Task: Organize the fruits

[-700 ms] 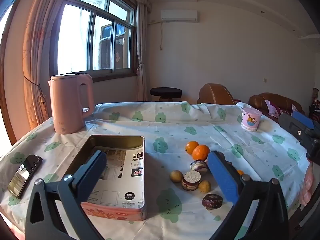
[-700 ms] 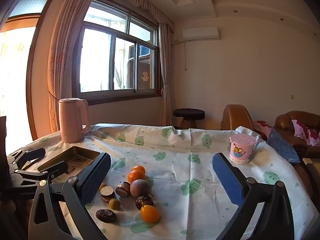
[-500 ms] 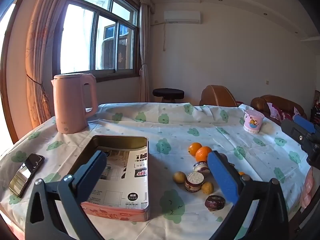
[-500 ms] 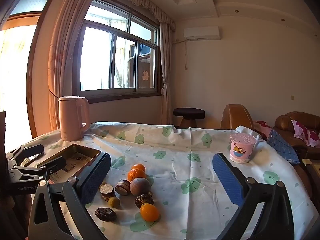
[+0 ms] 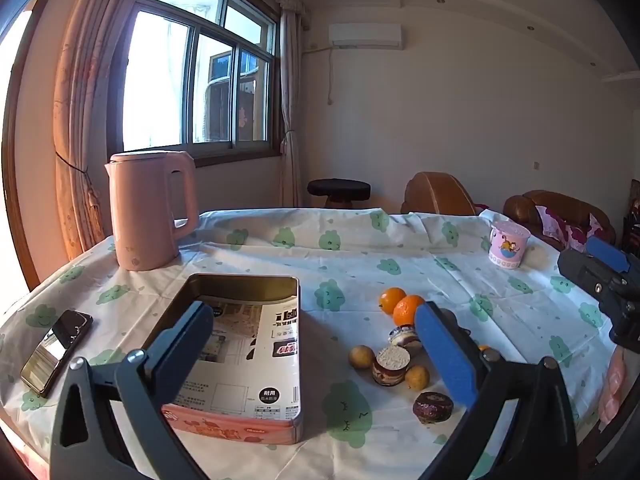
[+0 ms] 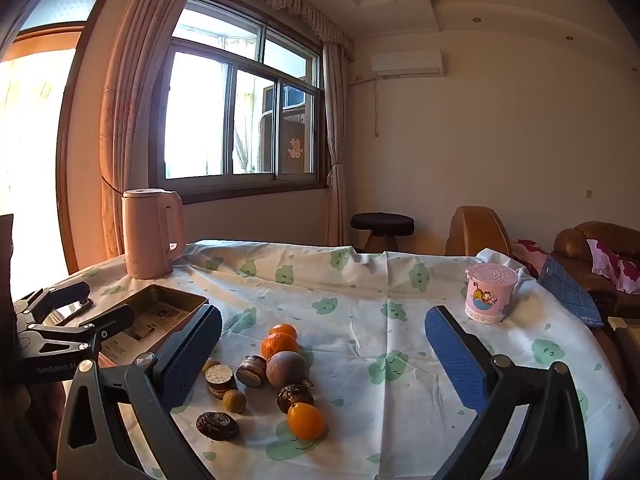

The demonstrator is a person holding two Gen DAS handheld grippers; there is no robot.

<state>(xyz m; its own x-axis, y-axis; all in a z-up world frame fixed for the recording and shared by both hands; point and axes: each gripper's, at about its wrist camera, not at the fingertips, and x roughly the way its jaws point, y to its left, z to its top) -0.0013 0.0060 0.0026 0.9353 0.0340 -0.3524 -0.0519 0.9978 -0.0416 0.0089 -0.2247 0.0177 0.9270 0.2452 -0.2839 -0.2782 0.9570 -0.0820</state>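
- Both cameras are drifting a touch nearer the table (image 5: 400, 256) than half a second back; the kettle and the tin loom slightly larger in the left view, and nothing on the cloth has shifted.
- Left tool (image 5: 312, 340) hangs released, nothing between its blue pads, hovering over the near edge with the tin on its left side and the fruit on its right.
- Right tool (image 6: 322, 344) is spread wide too, empty, poised above the fruit cluster (image 6: 272, 376).
- So no fruit is picked yet; I'd judge this the approach before the first grab, sorting not begun.
- The fruit sits loose on the table right of the tin: two glossy oranges (image 5: 400, 306), a smooth dull purple round one (image 6: 285, 369), a small bright orange one (image 6: 306, 421), a wrinkled dark brown one (image 5: 433, 407), a small yellowish ball (image 5: 361, 357), and two cut-faced pieces (image 6: 219, 378) with pale grainy tops.
- The rectangular tin (image 5: 240, 344) is metal, rounded corners, lined with printed paper, holding no fruit.
- Matte pink kettle (image 5: 150, 210) behind it, a glossy black phone (image 5: 56, 350) to its left, a pink cartoon cup (image 5: 509, 248) far right.
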